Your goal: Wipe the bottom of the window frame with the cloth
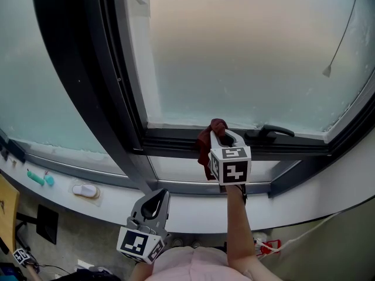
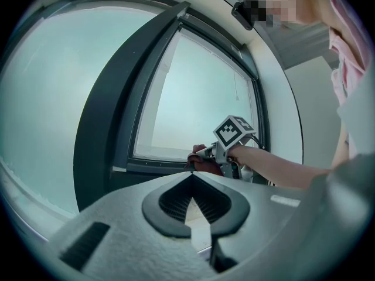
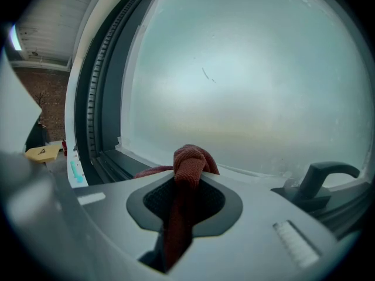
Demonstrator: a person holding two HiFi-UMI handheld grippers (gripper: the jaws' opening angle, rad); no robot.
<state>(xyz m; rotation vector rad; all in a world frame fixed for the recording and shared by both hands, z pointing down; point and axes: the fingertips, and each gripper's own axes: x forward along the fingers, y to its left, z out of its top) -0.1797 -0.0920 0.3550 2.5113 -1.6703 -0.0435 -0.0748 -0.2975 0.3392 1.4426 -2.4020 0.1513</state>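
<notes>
A dark red cloth (image 1: 206,143) is pinched in my right gripper (image 1: 221,134), which rests at the dark bottom rail of the window frame (image 1: 176,138), just left of the black window handle (image 1: 274,132). In the right gripper view the cloth (image 3: 188,168) bunches out between the shut jaws, against the frosted pane (image 3: 246,86). My left gripper (image 1: 157,199) hangs lower, by the white sill (image 1: 193,206), shut with nothing in it. The left gripper view shows the right gripper (image 2: 202,153) and the cloth (image 2: 205,165) at the rail.
A thick dark mullion (image 1: 88,86) runs diagonally left of the pane. On the sill at the left lie a teal item (image 1: 36,178) and a small white object (image 1: 86,189). A thin cord with a weight (image 1: 328,70) hangs at the upper right. Red-and-white cables (image 1: 269,246) lie below.
</notes>
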